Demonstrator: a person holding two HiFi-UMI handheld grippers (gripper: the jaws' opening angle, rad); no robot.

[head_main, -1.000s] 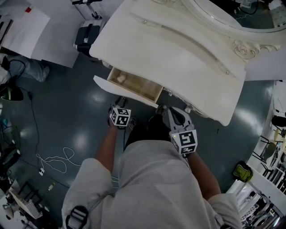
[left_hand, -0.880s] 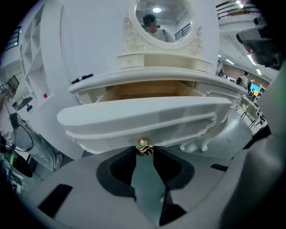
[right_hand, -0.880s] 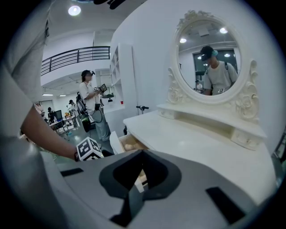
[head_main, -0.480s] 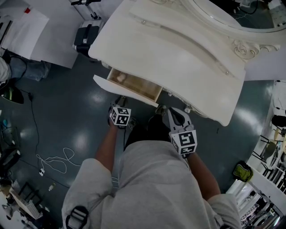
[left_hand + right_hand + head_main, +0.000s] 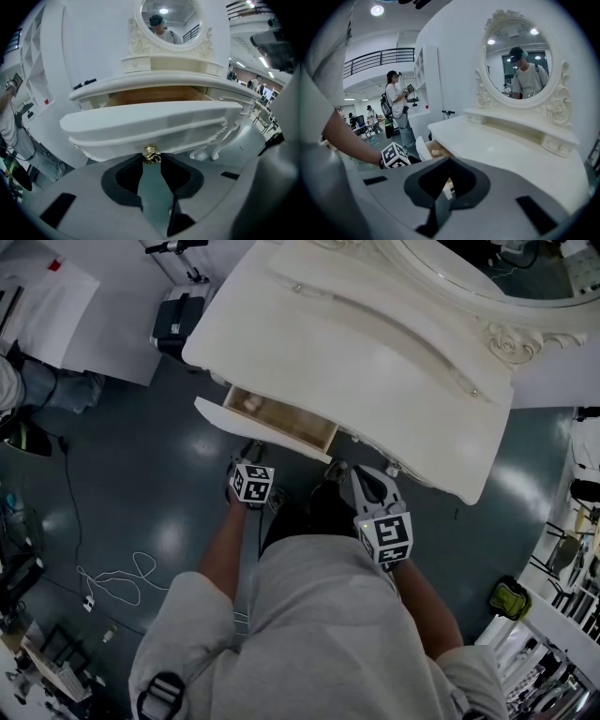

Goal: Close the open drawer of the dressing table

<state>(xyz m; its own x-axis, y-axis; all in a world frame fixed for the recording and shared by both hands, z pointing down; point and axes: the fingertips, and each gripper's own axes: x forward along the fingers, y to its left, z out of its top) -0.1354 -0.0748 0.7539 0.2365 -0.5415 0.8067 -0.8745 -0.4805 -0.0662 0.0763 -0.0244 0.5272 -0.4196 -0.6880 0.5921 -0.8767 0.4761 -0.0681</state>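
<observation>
Head view: the dressing table's pale counter [image 5: 375,343] fills the upper middle of the frame, and its drawer [image 5: 281,418] stands pulled out at the lower left edge, wooden inside showing. The left tongs [image 5: 254,454] sit just below the drawer front, and the right tongs [image 5: 352,472] are lower right, under the counter's edge. The jaws cannot be read from here.

Left gripper view: only this view shows the drawer's gold knob [image 5: 151,153], centred under the curved white drawer front [image 5: 154,119]. The left tongs [image 5: 151,161] stand open, the knob at the mouth between their tips. Whether they touch it I cannot tell.

Right gripper view: the right tongs [image 5: 447,182] are closed to a thin slit and grip nothing. The open drawer [image 5: 433,150] appears left of centre, beside the left tongs' marker cube [image 5: 395,156]. The oval mirror [image 5: 520,61] rises at upper right.
</observation>
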